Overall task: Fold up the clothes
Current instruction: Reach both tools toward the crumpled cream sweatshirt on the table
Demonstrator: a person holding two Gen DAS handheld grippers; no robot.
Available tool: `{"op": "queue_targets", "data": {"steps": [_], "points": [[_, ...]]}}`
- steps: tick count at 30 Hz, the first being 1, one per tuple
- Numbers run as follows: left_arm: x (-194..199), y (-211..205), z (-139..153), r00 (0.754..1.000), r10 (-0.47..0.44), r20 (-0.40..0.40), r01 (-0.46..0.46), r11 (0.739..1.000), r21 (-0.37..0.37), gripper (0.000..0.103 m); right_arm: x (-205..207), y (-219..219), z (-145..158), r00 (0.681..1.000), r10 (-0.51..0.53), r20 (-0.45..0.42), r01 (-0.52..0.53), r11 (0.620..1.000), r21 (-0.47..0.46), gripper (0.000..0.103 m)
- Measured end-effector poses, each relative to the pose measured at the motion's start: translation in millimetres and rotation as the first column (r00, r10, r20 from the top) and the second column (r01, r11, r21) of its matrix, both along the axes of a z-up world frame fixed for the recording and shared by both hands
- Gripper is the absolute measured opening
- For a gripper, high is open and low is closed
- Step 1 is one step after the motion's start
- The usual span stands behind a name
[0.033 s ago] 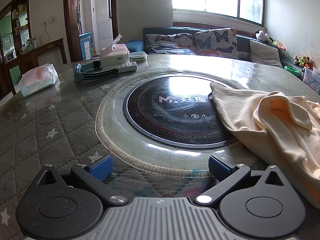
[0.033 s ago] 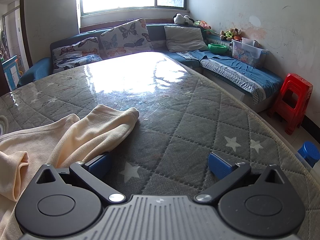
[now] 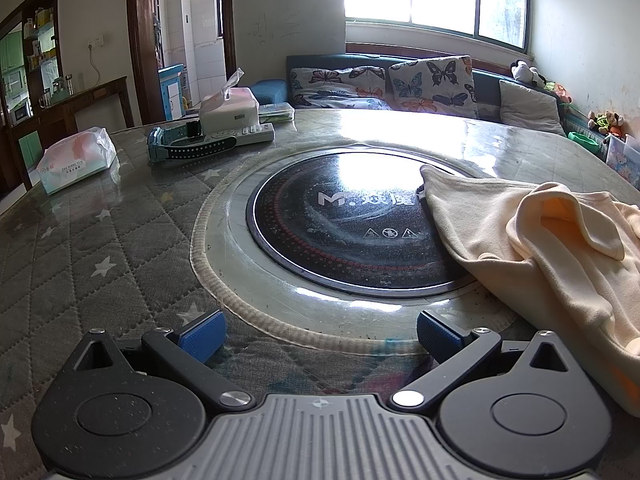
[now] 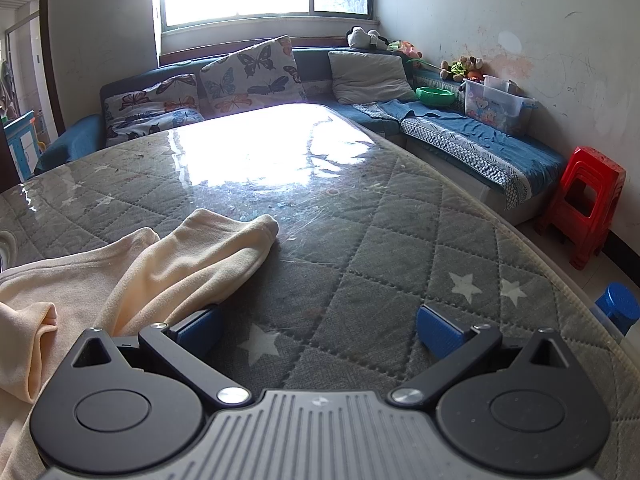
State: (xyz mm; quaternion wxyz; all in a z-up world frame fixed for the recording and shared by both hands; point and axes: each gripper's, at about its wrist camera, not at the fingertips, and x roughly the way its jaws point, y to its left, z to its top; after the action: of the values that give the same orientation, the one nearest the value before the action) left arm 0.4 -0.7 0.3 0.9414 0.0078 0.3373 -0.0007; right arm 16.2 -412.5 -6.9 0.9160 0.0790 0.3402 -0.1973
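Both hand-held grippers, left (image 3: 318, 332) and right (image 4: 318, 330), gape empty beside the cream garment (image 3: 532, 248) crumpled on the desk (image 4: 360, 248).

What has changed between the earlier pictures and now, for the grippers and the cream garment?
Nothing visibly changed. The left gripper and the right gripper are both open and empty as before, low over the table. The cream garment lies crumpled in the same place, partly over the black round plate.
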Motion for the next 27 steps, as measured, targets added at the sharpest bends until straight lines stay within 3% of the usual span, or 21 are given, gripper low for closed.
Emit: {"op": "queue_targets", "data": {"steps": [9, 20, 27], "points": [[2, -6, 5, 1.000, -0.004, -0.016, 0.005, 1.000, 0.029, 0.103, 1, 0, 0, 1.000, 0.000, -0.002, 0.000, 1.000, 0.002, 0.103], [-6, -51, 43, 0.984, -0.157, 0.083, 0.152, 0.986, 0.068, 0.103, -11, -3, 4, 0.999, 0.038, -0.001, -0.038, 0.999, 0.036, 0.103], [2, -99, 53, 0.951, -0.294, 0.095, 0.280, 0.950, 0.139, 0.102, -33, -2, 18, 0.998, 0.053, 0.037, -0.055, 0.997, 0.049, 0.102]]}}
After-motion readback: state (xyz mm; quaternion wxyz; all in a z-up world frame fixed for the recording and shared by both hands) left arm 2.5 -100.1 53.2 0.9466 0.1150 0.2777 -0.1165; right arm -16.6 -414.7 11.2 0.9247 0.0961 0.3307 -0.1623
